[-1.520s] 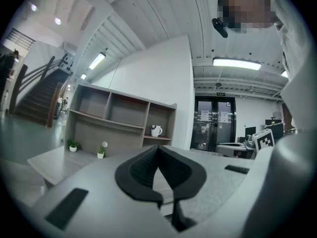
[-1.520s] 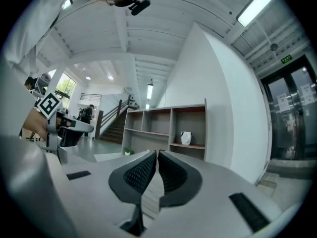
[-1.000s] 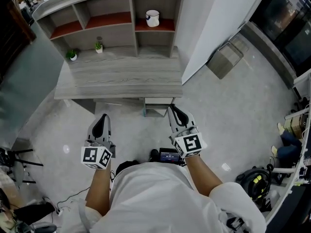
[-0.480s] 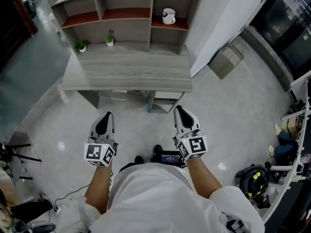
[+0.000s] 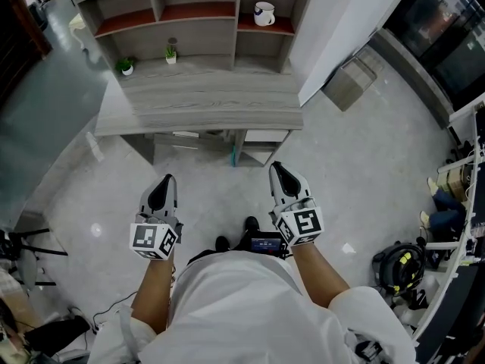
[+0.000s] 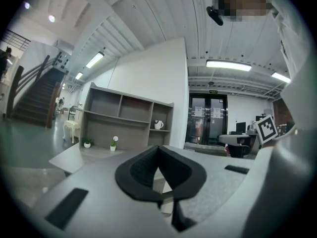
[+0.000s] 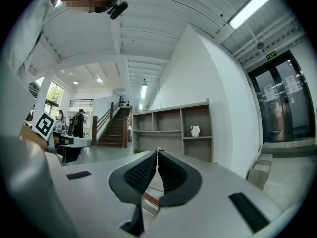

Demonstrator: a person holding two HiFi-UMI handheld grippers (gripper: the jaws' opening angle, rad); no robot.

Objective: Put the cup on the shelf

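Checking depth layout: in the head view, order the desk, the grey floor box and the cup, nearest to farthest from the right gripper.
1. desk, just ahead of the right gripper.
2. grey box, on the floor, ahead and to the right.
3. cup, in the right compartment of the shelf, farthest.

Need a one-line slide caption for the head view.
Left gripper and right gripper, both shut and empty, face the shelf where the cup sits.
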